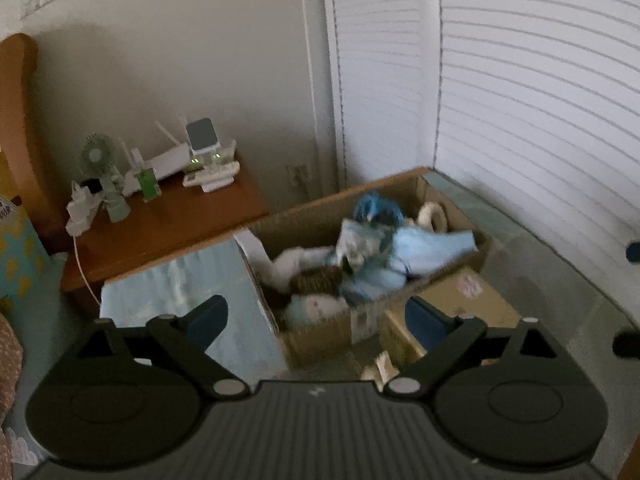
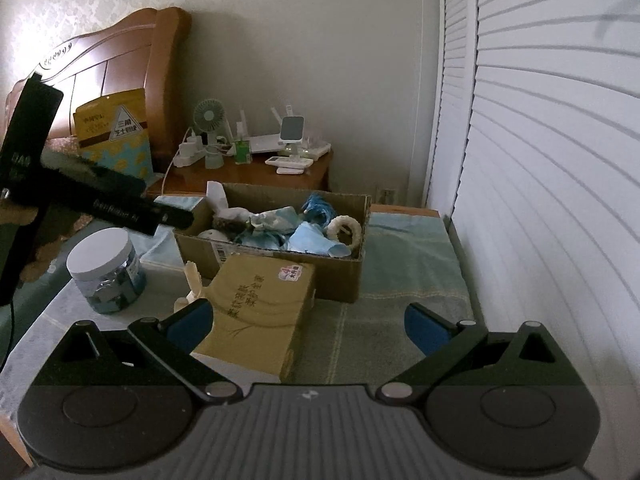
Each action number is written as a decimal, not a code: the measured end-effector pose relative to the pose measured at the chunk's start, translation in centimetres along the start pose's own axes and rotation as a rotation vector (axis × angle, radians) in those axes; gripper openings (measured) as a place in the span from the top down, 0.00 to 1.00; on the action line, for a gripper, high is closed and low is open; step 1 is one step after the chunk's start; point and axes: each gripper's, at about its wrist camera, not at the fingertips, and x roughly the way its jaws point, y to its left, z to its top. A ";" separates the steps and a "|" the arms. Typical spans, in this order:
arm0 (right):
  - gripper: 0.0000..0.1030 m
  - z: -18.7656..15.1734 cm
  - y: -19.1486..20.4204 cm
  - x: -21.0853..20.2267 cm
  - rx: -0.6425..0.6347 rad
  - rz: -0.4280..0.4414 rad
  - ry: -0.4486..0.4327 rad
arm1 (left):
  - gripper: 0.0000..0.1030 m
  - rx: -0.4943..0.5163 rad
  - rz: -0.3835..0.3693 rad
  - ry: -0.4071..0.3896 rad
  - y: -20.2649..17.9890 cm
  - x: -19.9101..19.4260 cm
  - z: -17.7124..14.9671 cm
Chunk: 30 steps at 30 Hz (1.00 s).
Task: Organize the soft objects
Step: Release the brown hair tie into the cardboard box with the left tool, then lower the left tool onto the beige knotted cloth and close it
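An open cardboard box (image 1: 320,216) (image 2: 344,276) sits on a blue-green towel. It holds soft things: light blue cloth (image 1: 424,252) (image 2: 316,240), a blue yarn bundle (image 1: 378,206) (image 2: 320,206), a cream ring (image 1: 434,216) (image 2: 346,230), white plush pieces (image 1: 292,264) and a brown fuzzy piece (image 1: 320,278). My left gripper (image 1: 316,320) is open and empty, just above the box's near edge. My right gripper (image 2: 308,326) is open and empty, over a yellow tissue pack (image 2: 260,308) in front of the box.
A plastic jar with a white lid (image 2: 106,270) stands left of the tissue pack. A wooden nightstand (image 1: 168,224) (image 2: 248,176) with a fan, router and chargers is behind the box. A louvred door (image 2: 540,160) is on the right, a headboard (image 2: 120,68) on the left.
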 end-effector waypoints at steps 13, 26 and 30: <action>0.00 -0.4 0.8 0.8 -0.020 0.012 0.032 | 0.03 0.123 -0.084 0.088 -1.0 0.8 -2.6; 0.00 -0.5 0.8 2.2 -0.025 0.019 0.054 | 0.41 0.273 -0.154 0.203 -2.7 4.1 -3.8; 0.00 -0.6 0.7 2.6 -0.021 0.022 0.062 | 0.46 0.258 -0.182 0.225 -2.7 5.2 -3.9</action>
